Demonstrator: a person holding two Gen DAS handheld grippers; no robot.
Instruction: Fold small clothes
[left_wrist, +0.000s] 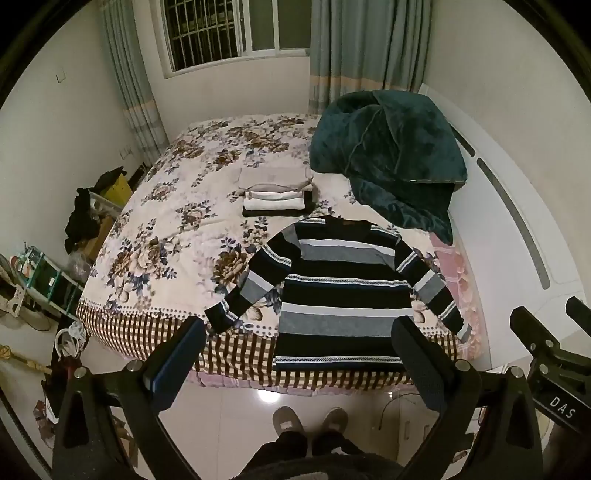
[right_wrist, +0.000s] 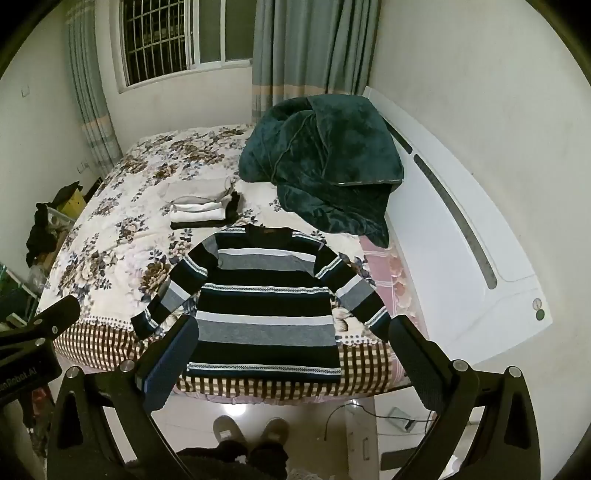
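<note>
The left gripper (left_wrist: 299, 354) was held above the floor at the foot of the bed, its two fingers spread wide with nothing between them. The right gripper (right_wrist: 291, 354) hung beside it in the same way, fingers wide apart and empty; part of each tool showed at the edge of the other's view.

Beyond the fingertips, the striped sweater (left_wrist: 343, 291) lay flat and unfolded on the floral bedspread (left_wrist: 177, 221), collar away from the person, hem reaching the checked border at the near edge of the bed. Both sleeves were spread out and angled down toward the near edge, the cuffs near the border.

Just past the collar sat a small stack of folded clothes (left_wrist: 275, 195): a dark piece at the bottom, white ones above, a beige one on top. To the right of the stack a dark green blanket (left_wrist: 388, 155) was heaped against the white headboard (left_wrist: 517, 221).

On the floor left of the bed stood a yellow box (left_wrist: 120, 186) with dark clothing draped over it; what it held could not be made out. The person's two slippered feet (left_wrist: 310, 421) showed below the grippers.
</note>
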